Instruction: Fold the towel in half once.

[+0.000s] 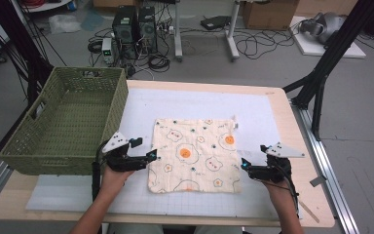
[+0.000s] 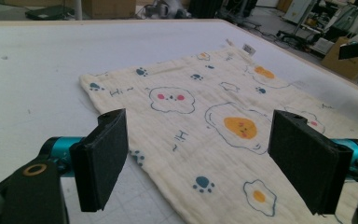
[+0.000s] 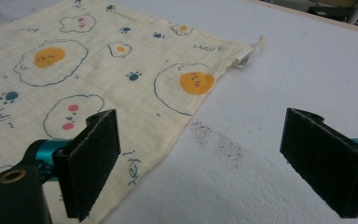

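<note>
While lying flat beside green woven basket (image 1: pixel 63 122); cream egg-printed cloth (image 1: pixel 194 154) flanked by left gripper (image 1: pixel 152 156), right gripper (image 1: pixel 244 165), jaws apart.

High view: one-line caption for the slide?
Left tongs and right tongs, both open, flank an egg-print cloth lying flat beside a green basket.
</note>
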`<act>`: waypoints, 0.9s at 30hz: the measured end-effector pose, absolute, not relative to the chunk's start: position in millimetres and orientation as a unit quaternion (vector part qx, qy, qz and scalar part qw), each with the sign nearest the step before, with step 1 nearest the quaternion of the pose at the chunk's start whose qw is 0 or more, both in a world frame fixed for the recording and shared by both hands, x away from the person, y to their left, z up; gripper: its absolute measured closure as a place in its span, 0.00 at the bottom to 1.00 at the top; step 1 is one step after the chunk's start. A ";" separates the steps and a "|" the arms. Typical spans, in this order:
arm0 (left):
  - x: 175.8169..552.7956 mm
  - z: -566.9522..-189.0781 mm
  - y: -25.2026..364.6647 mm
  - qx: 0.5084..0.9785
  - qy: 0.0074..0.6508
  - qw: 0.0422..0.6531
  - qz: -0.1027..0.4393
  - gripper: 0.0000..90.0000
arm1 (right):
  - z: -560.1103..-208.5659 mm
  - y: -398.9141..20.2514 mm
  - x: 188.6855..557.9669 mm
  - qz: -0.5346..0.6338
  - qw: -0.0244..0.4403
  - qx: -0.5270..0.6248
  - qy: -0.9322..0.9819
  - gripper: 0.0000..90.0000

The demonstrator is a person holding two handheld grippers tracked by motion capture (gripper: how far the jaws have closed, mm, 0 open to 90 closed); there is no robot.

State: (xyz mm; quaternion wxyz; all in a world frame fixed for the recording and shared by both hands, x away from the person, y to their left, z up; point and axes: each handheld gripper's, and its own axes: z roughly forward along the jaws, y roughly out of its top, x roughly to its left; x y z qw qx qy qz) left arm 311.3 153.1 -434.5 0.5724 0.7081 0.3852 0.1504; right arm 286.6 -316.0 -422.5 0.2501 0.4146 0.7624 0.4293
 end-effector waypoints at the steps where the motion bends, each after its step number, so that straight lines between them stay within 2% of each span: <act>1: 312.2 -434.6 154.1 0.706 0.389 0.574 0.146 0.23 | -422.8 -315.7 286.7 0.429 0.249 0.416 0.762 0.13; 17: 321.8 -434.1 147.5 0.708 0.402 0.560 0.154 0.22 | -422.9 -317.4 288.7 0.446 0.236 0.421 0.754 0.13; 24: 339.0 -426.3 147.1 0.696 0.421 0.559 0.159 0.22 | -422.9 -315.4 290.0 0.445 0.231 0.414 0.759 0.13; 27: 351.5 -421.7 144.5 0.699 0.429 0.544 0.178 0.24 | -423.1 -315.2 290.0 0.446 0.231 0.414 0.759 0.13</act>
